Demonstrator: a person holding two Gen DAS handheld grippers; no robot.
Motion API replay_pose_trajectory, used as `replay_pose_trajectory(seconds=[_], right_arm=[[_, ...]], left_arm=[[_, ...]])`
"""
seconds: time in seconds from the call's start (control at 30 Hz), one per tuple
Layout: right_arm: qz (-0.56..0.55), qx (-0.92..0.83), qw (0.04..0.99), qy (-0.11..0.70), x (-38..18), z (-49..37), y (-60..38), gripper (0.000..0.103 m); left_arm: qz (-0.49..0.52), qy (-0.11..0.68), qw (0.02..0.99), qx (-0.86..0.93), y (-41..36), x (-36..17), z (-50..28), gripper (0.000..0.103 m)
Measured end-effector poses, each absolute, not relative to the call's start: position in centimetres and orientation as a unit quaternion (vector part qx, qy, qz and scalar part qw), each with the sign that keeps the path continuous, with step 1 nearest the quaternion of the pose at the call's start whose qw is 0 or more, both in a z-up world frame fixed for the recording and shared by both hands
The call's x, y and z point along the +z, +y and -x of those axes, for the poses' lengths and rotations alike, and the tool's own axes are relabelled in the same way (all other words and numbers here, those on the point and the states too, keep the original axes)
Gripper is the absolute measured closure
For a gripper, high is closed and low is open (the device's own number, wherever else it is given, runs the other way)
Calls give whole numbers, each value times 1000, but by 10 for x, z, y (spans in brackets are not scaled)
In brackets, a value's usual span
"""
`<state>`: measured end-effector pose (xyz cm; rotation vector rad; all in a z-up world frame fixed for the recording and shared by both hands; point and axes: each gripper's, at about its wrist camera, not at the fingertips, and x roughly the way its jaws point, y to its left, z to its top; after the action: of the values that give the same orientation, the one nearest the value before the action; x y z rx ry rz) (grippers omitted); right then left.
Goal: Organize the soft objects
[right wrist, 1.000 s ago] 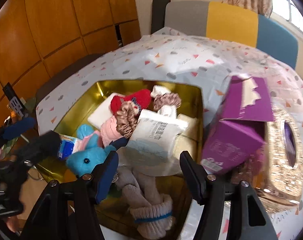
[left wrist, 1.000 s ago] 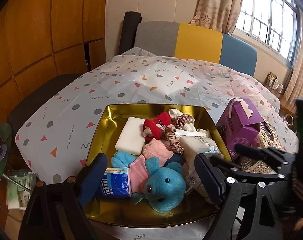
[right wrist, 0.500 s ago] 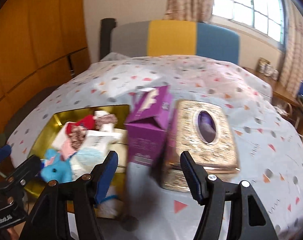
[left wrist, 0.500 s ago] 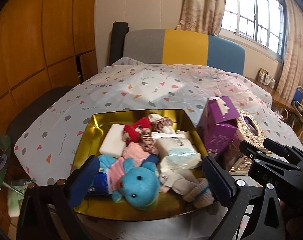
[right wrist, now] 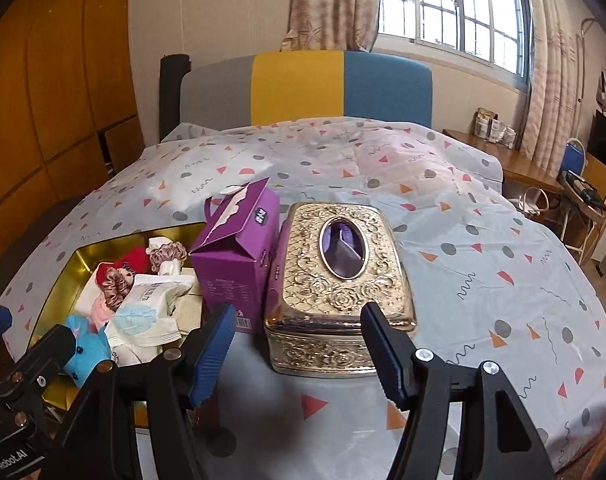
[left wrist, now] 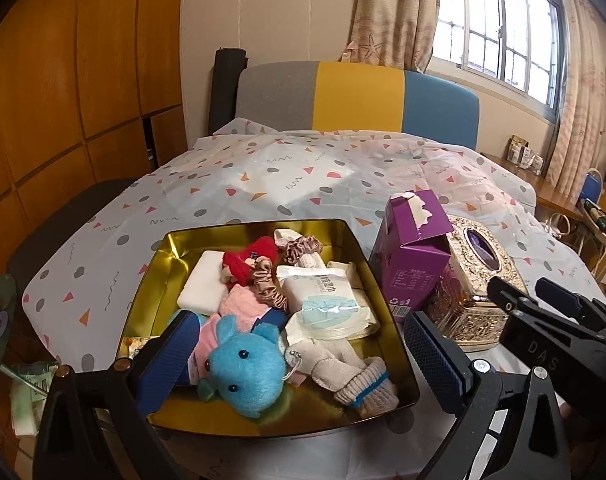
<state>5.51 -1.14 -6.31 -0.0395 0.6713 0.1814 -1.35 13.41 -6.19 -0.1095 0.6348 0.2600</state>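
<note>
A gold tray holds a blue plush toy, a grey sock, a white wipes pack, a red plush, a satin scrunchie and a white sponge. My left gripper hovers over the tray's near edge, open wide, with nothing pressed between its pads. My right gripper is open in front of an ornate gold tissue box and holds nothing. The tray lies to its left.
A purple carton with a torn top stands between the tray and the tissue box. The table wears a dotted plastic cloth. A grey, yellow and blue sofa back is behind; a side table is at right.
My left gripper drew back from the tray and its jaws widened. My right gripper swung right, away from the tray, and now faces the gold tissue box.
</note>
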Motion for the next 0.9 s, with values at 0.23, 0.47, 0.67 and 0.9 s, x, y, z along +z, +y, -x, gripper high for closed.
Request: replay_pose_trajectory(seconds=[0.23, 0.47, 0.67, 0.9], right_arm=[[23, 96, 939, 330, -66, -52, -6, 38], [24, 99, 938, 332, -67, -51, -3, 38], [24, 99, 938, 332, -67, -52, -2, 37], [24, 100, 937, 335, -68, -53, 1, 38]], left_arm=[[51, 310, 938, 145, 135, -63, 16, 0], [52, 311, 937, 150, 136, -64, 17, 0], [52, 313, 936, 151, 137, -65, 17, 0], [54, 315, 935, 152, 138, -66, 17, 0]])
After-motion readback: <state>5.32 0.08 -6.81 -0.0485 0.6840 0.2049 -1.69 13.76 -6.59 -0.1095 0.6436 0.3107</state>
